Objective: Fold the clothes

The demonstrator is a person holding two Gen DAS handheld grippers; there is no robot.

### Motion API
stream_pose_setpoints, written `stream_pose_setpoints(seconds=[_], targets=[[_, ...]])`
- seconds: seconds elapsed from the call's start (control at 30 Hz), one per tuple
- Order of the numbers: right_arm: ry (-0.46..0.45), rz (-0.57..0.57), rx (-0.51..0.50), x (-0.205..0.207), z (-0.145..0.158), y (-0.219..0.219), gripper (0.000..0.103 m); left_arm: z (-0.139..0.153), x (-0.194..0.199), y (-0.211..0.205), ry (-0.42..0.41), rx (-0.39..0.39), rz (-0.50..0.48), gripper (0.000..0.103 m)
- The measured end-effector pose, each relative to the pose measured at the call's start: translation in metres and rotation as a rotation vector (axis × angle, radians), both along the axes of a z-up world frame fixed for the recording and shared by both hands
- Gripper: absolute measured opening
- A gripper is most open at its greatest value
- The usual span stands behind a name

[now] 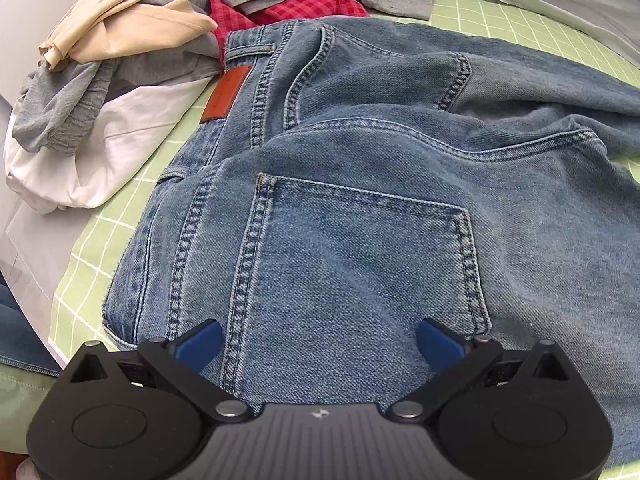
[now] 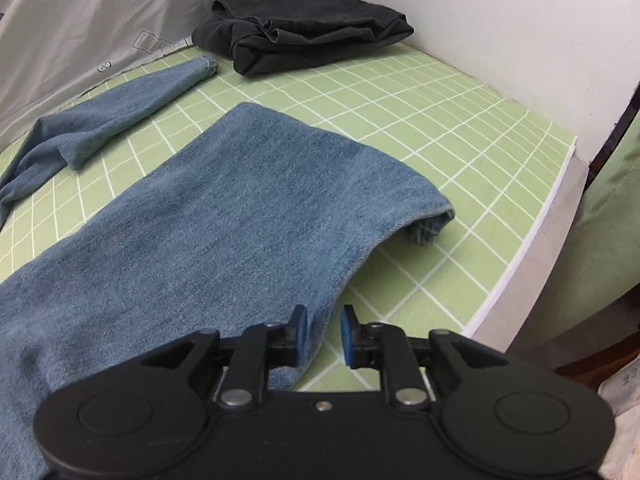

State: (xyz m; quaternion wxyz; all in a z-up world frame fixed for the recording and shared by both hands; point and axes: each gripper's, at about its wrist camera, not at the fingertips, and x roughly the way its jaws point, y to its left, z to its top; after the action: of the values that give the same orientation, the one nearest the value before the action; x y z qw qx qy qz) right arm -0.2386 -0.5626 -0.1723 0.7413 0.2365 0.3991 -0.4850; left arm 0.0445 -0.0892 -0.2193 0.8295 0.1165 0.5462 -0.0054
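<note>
While the blue jeans (image 1: 360,160) lie back side up and mostly spread on the green grid mat (image 2: 460,128), folding of this pair looks barely begun. Waistband, leather patch (image 1: 226,96) and both rear pockets face up in left wrist view; seat is rumpled, one half riding over the other near the centre seam. In right wrist view the two legs are apart: near leg (image 2: 240,200) runs flat toward its hem, far leg (image 2: 120,100) lies twisted and narrow, well apart, by the grey sheet. So legs not yet brought together, no lengthwise fold visible.

Done, by my read: one dark garment (image 2: 304,24) sits folded at the far corner of the mat. Left: a heap of unfolded clothes (image 1: 120,40) (beige, grey, red check, white) beside the waistband. Est. early in the task; most of pile untouched.

Left gripper (image 1: 320,342): jaws wide, blue pads spread either side of the near rear pocket (image 1: 360,260), close over the denim. Nothing between them; whether pads touch cloth, can't tell.

Right gripper (image 2: 324,334): jaws narrow but w/ a clear gap. Edge of near leg sits at the left pad, mat showing through the gap. Not clamped as far as seen.
</note>
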Motion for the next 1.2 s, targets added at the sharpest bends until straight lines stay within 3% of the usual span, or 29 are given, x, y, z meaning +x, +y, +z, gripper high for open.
stream_pose_setpoints(seconds=[0.07,0.13,0.23,0.4,0.5,0.63,0.7,0.73,0.77,0.8,0.83,0.93,1.07,1.13,1.2], targets=[[-0.012,0.024,-0.066,-0.007,0.015,0.004,0.043,0.003,0.000,-0.010,-0.002,0.002,-0.021,0.101],[-0.024,0.061,-0.117,-0.012,0.026,0.001,0.046,0.007,-0.001,-0.020,-0.004,0.004,-0.042,0.101],[-0.035,0.104,-0.128,-0.015,0.023,-0.024,0.060,0.023,-0.017,-0.050,-0.058,-0.007,-0.072,0.101],[-0.049,0.167,-0.108,-0.016,0.007,-0.080,0.061,0.034,-0.059,-0.111,-0.092,-0.024,-0.081,0.101],[-0.058,0.206,-0.097,-0.017,-0.002,-0.113,0.074,0.026,-0.085,-0.150,-0.076,-0.027,-0.100,0.101],[-0.076,0.267,-0.059,-0.014,-0.013,-0.137,0.075,0.015,-0.106,-0.189,-0.039,-0.026,-0.105,0.101],[-0.087,0.303,-0.032,-0.011,-0.018,-0.141,0.062,0.013,-0.114,-0.205,-0.035,-0.025,-0.116,0.101],[-0.093,0.320,-0.018,-0.009,-0.021,-0.143,0.040,0.012,-0.118,-0.213,-0.033,-0.018,-0.124,0.101],[-0.099,0.338,-0.004,-0.008,-0.023,-0.145,0.033,0.011,-0.120,-0.218,-0.031,-0.010,-0.129,0.101],[-0.100,0.353,-0.003,-0.006,-0.024,-0.146,0.014,0.011,-0.122,-0.223,-0.030,0.000,-0.131,0.101],[-0.088,0.362,-0.047,-0.004,-0.019,-0.143,0.006,0.010,-0.123,-0.227,-0.028,0.007,-0.131,0.102],[-0.051,0.419,-0.245,0.005,0.002,-0.125,0.006,0.004,-0.122,-0.237,-0.005,0.031,-0.128,0.102],[0.044,0.592,-0.560,0.014,0.015,-0.081,0.006,-0.005,-0.126,-0.242,0.021,0.049,-0.116,0.103],[0.145,0.654,-0.568,0.019,0.000,-0.072,0.007,-0.005,-0.126,-0.241,0.018,0.048,-0.108,0.103],[0.194,0.613,-0.431,0.017,-0.017,-0.086,0.011,-0.005,-0.125,-0.239,0.025,0.034,-0.096,0.103]])
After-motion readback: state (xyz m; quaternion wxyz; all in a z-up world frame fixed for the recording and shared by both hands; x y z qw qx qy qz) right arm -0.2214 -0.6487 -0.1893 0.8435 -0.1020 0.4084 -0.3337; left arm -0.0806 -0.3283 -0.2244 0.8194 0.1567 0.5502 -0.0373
